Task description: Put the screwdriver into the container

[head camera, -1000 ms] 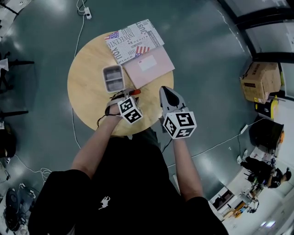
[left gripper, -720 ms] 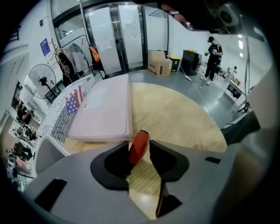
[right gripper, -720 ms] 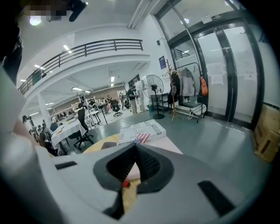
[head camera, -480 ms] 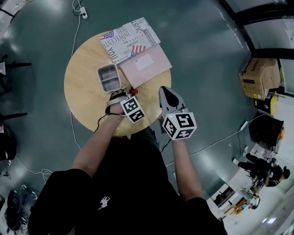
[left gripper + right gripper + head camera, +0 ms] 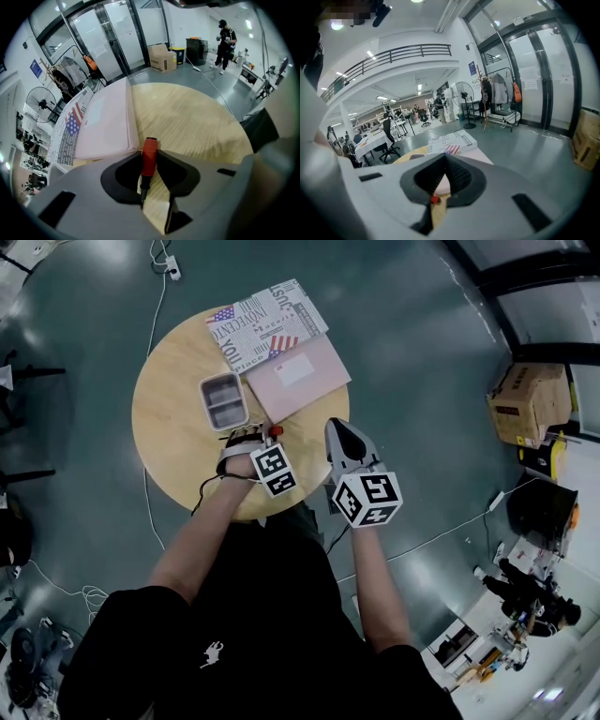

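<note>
While the left gripper (image 5: 270,437) is closing its jaws round the screwdriver (image 5: 149,155), the red handle sits tight btw. the two tips, and both look to be pressing on it (no gap shows on either side in the left gripper view). The handle's butt end points away from the gripper and the dark shaft runs back toward it, low over the round wooden counter (image 5: 173,432). Can't tell whether it rests on the wood or hangs just above it.

The screwdriver is at the near edge of a pink folder (image 5: 300,376), just beside its corner. The container (image 5: 223,401), a gray tray w/ two compartments, lies flat just left of that folder. It is near the screwdriver but apart from it, so the screwdriver is not in it. A book w/ a newsprint-and-flag cover (image 5: 267,317) lies at the folder's far side, touching it.

The right gripper (image 5: 340,430) hangs over the counter's right part, just beside the left one. Its jaws are clenched together w/ nothing btw. them.
</note>
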The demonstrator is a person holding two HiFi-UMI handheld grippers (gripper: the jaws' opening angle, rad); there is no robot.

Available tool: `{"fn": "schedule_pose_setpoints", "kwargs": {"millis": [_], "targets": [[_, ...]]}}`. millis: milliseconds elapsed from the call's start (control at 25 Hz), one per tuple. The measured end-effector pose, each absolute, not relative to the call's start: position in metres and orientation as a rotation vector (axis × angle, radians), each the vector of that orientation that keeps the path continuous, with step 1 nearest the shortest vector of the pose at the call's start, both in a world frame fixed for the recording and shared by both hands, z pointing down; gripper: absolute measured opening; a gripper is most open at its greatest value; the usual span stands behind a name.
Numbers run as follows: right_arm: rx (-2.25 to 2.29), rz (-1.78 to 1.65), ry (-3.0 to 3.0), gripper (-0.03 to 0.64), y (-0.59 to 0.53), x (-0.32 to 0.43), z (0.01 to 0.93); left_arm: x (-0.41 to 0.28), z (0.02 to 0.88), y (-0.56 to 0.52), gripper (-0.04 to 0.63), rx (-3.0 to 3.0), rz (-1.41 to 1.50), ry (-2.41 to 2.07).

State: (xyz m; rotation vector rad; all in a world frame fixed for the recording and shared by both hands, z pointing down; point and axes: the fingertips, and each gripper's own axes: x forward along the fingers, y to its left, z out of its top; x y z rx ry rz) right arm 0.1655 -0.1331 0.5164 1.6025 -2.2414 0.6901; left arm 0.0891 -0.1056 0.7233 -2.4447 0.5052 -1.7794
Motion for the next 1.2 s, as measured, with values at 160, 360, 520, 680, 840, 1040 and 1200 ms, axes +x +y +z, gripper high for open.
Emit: {"fn": "schedule_pose_setpoints", "kwargs": {"millis": [160,360,520,680,840,1040,1200], "targets": [[1.607,0.679,-2.251,0.002,-0.134,0.166,0.512,0.096,0.711,-0.100,0.103,-2.509,-1.707,0.499],[1.623,0.668,-2.276,0.002,-0.135,0.164,0.503,0.103,0.678,-0.101,0.101,-2.681,-1.557,0.584],[1.615,0.654,-2.315,0.002,-0.137,0.153,0.494,0.098,0.649,-0.106,0.101,-2.807,-1.420,0.679],[1.602,0.633,-2.352,0.002,-0.138,0.142,0.484,0.088,0.619,-0.114,0.101,-2.900,-1.275,0.783],[1.597,0.602,-2.386,0.002,-0.140,0.130,0.472,0.074,0.589,-0.122,0.101,-2.971,-1.112,0.888],[1.575,0.562,-2.429,0.002,-0.146,0.112,0.459,0.054,0.548,-0.136,0.101,-3.039,-0.876,1.002],[1.553,0.543,-2.455,0.002,-0.151,0.096,0.454,0.037,0.520,-0.148,0.101,-3.077,-0.688,1.078]]}}
